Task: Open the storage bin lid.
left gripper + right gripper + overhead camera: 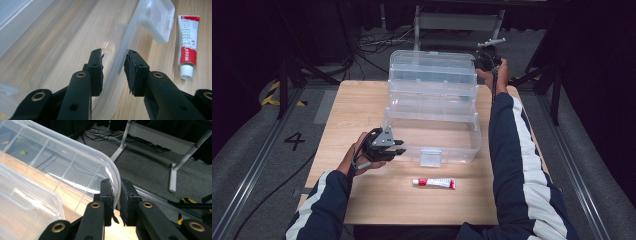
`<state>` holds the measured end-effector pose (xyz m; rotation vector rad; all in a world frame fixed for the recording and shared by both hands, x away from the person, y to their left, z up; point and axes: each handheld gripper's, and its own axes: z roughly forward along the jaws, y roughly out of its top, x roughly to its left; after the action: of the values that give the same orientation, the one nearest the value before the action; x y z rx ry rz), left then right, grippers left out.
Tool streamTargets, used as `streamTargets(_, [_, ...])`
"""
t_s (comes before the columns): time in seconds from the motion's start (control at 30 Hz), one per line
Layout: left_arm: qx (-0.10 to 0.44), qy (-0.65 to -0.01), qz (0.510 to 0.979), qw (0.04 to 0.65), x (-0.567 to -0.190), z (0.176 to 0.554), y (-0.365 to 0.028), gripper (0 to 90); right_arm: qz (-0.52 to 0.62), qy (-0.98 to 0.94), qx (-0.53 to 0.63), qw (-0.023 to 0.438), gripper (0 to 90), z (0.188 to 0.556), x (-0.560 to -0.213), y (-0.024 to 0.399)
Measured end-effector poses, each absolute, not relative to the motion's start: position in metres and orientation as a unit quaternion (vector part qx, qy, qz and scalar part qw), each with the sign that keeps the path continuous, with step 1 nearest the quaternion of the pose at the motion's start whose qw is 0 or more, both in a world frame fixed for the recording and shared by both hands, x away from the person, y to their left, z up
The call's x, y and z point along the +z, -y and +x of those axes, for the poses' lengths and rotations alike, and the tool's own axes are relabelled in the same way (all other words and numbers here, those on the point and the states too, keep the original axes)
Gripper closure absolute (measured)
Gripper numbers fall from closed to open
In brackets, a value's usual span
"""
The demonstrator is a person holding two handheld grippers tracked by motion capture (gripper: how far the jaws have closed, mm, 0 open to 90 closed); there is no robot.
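- A clear plastic box (432, 137) stands open in the middle of the wooden table (362, 200), its lid (432, 67) swung up and back at the far side.
- The left hand-held gripper (398, 148) sits at the box's near left corner, held by the person's left hand (362, 155).
- In the left gripper view the left hand-held gripper (113, 67) straddles the box wall (117, 65): one jaw is inside the box, the other outside.
- Its jaws are spread, with a gap visible on both sides of the wall, so the pads do not press on it.
- The right hand-held gripper (484, 60) is at the lid's far right corner, held by the right hand (497, 75) with the arm stretched along the box's right side.
- In the right gripper view the right hand-held gripper (116, 195) pinches the curved rim of the lid (75, 162), the pads nearly pressed together on the thin plastic edge.
- A latch (430, 156) hangs at the middle of the box's near wall; it shows in the left gripper view as well (160, 20).
- A red-and-white tube (434, 183) lies flat on the table just in front of the box, near the latch, its white cap (186, 72) pointing towards the person's left.
- Beyond the table lie grey floor (150, 165) and cables (377, 42).
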<state>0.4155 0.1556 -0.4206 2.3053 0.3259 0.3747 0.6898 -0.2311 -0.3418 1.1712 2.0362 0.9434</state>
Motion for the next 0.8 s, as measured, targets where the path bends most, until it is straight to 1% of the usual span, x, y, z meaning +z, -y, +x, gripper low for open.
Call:
streamTargets(0.23, [0.145,-0.13,0.903,0.383,-0.4208,0.4154,-0.1555,67.8,0.451,-0.769,0.347,0.29,81.3,0.6937,-0.3499,0.2334])
streamTargets(0.3, [0.152,-0.128,0.903,0.382,-0.4211,0.4153,-0.1551,68.3,0.45,-0.768,0.353,0.288,78.1,0.6942,-0.3511,0.2355])
streamTargets(0.33, [0.151,-0.127,0.902,0.383,-0.421,0.4157,-0.1545,68.3,0.451,-0.767,0.349,0.295,77.4,0.6938,-0.3501,0.2353])
streamTargets(0.53, [0.149,-0.125,0.903,0.383,-0.4209,0.4161,-0.1536,69.3,0.443,-0.778,0.334,0.294,77.3,0.6931,-0.3503,0.2314])
streamTargets(0.8, [0.146,-0.13,0.904,0.381,-0.4206,0.4154,-0.153,68.8,0.45,-0.771,0.345,0.29,72.9,0.6875,-0.3458,0.2369])
